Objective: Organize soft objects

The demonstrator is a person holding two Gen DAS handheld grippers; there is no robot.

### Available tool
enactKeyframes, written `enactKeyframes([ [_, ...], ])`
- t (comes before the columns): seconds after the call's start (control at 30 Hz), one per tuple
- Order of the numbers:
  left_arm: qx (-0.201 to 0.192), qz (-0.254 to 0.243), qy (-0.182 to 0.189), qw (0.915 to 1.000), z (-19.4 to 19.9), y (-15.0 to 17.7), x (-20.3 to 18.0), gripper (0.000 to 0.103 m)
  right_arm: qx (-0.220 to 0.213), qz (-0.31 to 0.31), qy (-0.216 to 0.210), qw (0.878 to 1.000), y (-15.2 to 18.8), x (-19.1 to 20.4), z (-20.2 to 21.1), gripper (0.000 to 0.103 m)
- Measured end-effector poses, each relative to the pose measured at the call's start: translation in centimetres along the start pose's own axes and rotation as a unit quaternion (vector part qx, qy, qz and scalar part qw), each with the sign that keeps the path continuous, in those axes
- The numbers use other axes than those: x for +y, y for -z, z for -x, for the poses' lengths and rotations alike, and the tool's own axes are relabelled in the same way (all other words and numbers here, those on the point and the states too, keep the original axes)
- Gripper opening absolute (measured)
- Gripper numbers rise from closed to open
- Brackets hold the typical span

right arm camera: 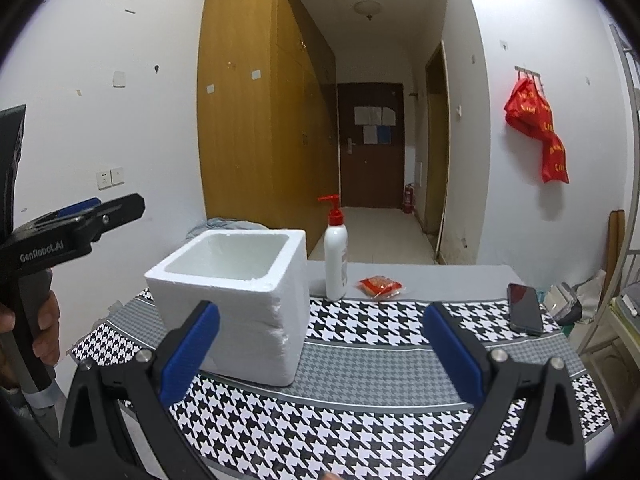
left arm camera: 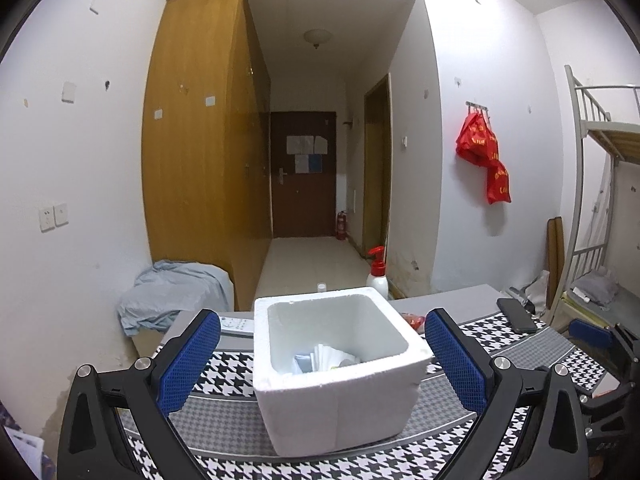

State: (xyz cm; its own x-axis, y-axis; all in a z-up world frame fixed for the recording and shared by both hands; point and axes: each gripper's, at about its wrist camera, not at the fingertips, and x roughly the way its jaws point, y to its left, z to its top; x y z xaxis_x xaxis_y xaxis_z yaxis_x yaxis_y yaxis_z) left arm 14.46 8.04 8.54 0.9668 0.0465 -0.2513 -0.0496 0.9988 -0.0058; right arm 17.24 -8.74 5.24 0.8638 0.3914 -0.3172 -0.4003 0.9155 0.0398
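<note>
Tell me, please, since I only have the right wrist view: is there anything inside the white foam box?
Observer: Yes. The left wrist view looks down into the foam box; white packets lie at its bottom.
Operator: Where is the left gripper relative to it?
Observer: The left gripper is open, a finger on either side of the box, not touching.
Operator: Anything hidden behind the box from my side?
Observer: A small white cap shows just beyond the far rim, beside the pump bottle.
</note>
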Motion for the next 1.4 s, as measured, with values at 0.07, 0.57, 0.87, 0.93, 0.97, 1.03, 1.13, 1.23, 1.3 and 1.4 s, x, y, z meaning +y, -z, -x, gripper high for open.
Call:
enactKeyframes([
  [0.07,-0.005,-0.002,0.003,1.0,0.8,0.1,-0.3,0.102,-0.006,0.002,0.0,1.0,-0.1,0.1,0.7,0.103],
  [0.57,-0.032,-0.008,0.008,0.9994,6.0,1.8,-2.0,0.102,-0.044,0.001,0.003,0.999,0.6,0.8,5.8,0.103],
  [0.87,-0.046,-0.007,0.004,0.9989,8.8,3.5,-2.8,0.102,-0.063,0.0,0.002,0.998,1.6,1.2,8.2,0.103],
  [0.93,-0.046,-0.006,0.006,0.9989,9.1,4.0,-3.0,0.102,-0.067,-0.003,0.001,0.998,1.8,1.0,8.6,0.103],
  [0.97,-0.046,-0.005,0.007,0.9989,9.3,4.2,-3.1,0.102,-0.067,-0.005,0.001,0.998,2.0,1.0,8.8,0.103],
  [1.03,-0.049,-0.005,0.006,0.9988,9.7,4.7,-3.3,0.102,-0.068,-0.006,0.001,0.998,2.2,0.9,9.2,0.103],
  [1.13,-0.052,-0.003,0.005,0.9986,10.4,5.4,-3.4,0.102,-0.072,-0.007,0.002,0.997,2.6,0.9,9.8,0.103],
  [1.23,-0.05,0.003,0.007,0.9987,11.0,6.3,-3.3,0.102,-0.075,-0.008,0.002,0.997,3.1,1.0,10.4,0.103],
  [1.3,-0.052,0.01,0.009,0.9986,11.5,6.9,-3.0,0.102,-0.074,-0.003,0.0,0.997,3.5,1.3,10.7,0.103],
  [1.4,-0.061,0.011,0.006,0.9981,12.4,7.9,-3.0,0.102,-0.076,0.0,0.0,0.997,4.5,1.7,11.2,0.103],
])
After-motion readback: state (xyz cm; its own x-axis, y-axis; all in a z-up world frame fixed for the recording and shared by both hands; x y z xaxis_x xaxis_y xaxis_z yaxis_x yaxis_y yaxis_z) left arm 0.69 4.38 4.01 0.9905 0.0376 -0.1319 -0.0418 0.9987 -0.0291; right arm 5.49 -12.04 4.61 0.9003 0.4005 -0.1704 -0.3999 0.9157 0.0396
